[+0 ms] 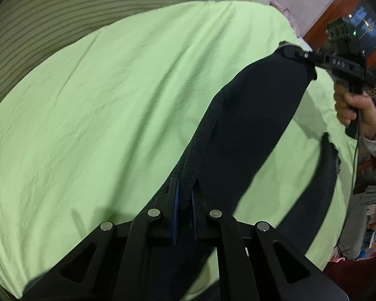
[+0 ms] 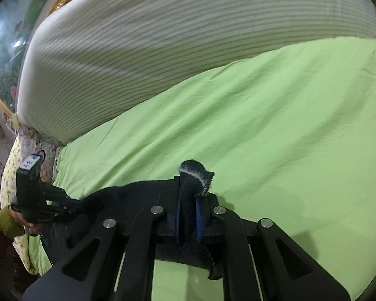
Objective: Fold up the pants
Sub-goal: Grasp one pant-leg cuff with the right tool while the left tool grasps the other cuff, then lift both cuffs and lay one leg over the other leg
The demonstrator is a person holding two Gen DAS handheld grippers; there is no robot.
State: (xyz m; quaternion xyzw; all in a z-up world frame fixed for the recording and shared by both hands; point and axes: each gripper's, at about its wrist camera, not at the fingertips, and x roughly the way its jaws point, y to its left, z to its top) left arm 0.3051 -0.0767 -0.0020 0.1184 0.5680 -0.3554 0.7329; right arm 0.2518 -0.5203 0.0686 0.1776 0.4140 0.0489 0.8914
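The dark pants (image 1: 250, 115) hang stretched in the air above the green sheet. In the left wrist view my left gripper (image 1: 184, 195) is shut on one end of the waistband. My right gripper (image 1: 288, 50) shows at the far right, shut on the other end of the pants. In the right wrist view my right gripper (image 2: 189, 200) pinches a dark fabric corner (image 2: 195, 173) with a pale frayed edge. My left gripper (image 2: 85, 204) shows at the left there, shut on the pants. A trouser leg (image 1: 320, 190) hangs down toward the sheet.
A light green sheet (image 1: 100, 105) covers the bed. A striped cream quilt (image 2: 163, 37) is heaped along the far side. A floral pillow (image 2: 15, 160) lies at the bed's end. Cluttered room furniture (image 1: 363, 215) stands beyond the bed's edge.
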